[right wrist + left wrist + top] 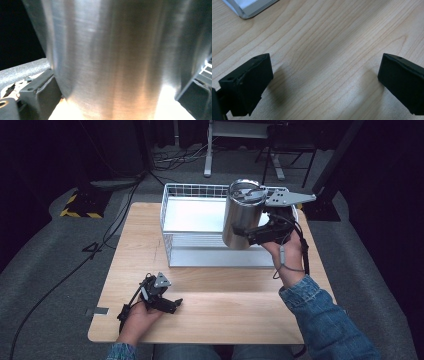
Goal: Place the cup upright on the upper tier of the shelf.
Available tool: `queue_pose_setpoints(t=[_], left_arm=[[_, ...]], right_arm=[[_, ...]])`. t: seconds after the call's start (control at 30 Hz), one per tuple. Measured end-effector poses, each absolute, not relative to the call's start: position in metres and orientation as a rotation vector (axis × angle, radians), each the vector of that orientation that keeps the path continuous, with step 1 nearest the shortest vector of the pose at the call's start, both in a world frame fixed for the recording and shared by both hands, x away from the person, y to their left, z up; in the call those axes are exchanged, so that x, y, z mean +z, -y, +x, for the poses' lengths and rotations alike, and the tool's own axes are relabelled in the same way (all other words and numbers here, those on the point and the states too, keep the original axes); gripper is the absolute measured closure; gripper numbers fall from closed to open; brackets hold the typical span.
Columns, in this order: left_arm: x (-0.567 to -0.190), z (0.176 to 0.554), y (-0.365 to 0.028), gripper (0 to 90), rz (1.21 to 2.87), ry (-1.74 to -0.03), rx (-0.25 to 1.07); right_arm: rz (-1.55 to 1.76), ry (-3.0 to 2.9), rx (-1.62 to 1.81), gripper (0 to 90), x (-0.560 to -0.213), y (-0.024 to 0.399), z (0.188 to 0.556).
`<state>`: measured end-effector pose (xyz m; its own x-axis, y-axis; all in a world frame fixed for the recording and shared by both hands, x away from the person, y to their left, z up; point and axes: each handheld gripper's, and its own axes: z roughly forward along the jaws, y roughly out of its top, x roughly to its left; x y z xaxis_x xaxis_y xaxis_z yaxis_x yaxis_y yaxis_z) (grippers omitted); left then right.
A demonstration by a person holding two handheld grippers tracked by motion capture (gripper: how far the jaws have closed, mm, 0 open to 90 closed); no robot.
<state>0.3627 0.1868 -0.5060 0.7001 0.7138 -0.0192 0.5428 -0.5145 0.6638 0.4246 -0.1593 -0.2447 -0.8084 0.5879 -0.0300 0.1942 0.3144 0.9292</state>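
Nearest to the person, the left gripper [165, 303] rests low over the wooden table [210, 315], its jaws spread wide apart with bare wood grain between them in the left gripper view. Farther out, the right gripper [250, 232] is clamped on the steel tumbler [241, 215], which sits between its jaws, gripped near its lower part and held upright and slightly tilted in the air. Just beyond and below the tumbler stands a white wire rack [195, 215] on the table's far half. Behind the table, grey carpeted floor [45, 250] runs back into a dark room with cables [175, 157] and desk legs [208, 155].
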Motion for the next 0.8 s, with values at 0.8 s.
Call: queue_pose_setpoints(t=[0.8], left_arm=[[-0.506, 0.363, -0.187, 0.4, 2.247, -0.958, 0.332]], right_arm=[[0.807, -2.134, 1.397, 3.8, -0.233, 0.165, 0.488]])
